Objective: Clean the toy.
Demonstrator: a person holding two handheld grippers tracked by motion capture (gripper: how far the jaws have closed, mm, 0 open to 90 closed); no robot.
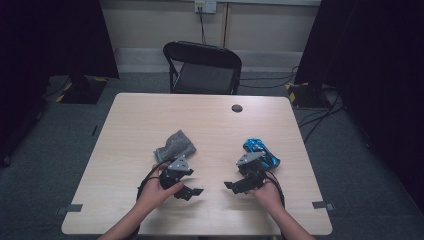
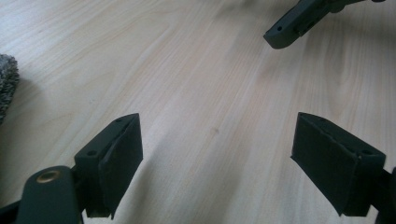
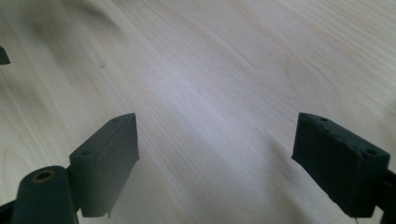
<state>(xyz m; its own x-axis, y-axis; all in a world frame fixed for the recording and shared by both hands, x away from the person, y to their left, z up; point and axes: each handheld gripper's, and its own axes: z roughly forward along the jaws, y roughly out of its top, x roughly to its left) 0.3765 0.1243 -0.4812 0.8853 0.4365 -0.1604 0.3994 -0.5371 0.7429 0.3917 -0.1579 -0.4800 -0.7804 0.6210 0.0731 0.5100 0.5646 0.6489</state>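
Note:
A grey sock [image 1: 175, 145] lies crumpled on the wooden table [image 1: 210, 120], just beyond my left hand; its edge shows at the left of the left gripper view as the grey sock [image 2: 7, 84]. A shiny blue packet [image 1: 262, 152] lies just behind my right gripper. My left gripper [image 1: 192, 191] [image 2: 217, 156] rests low over bare wood, jaws wide apart and empty, pointing toward the table's middle. My right gripper [image 1: 231, 186] [image 3: 217, 158] faces it, open and empty. A tip of the right gripper's finger [image 2: 292, 25] shows at the top of the left gripper view.
A black folding chair [image 1: 202, 67] stands beyond the table's far edge. A small dark round disc [image 1: 237, 108] sits near the far edge. Black stands and cables line both sides of the floor. Tape marks [image 1: 322, 204] sit by the near corners.

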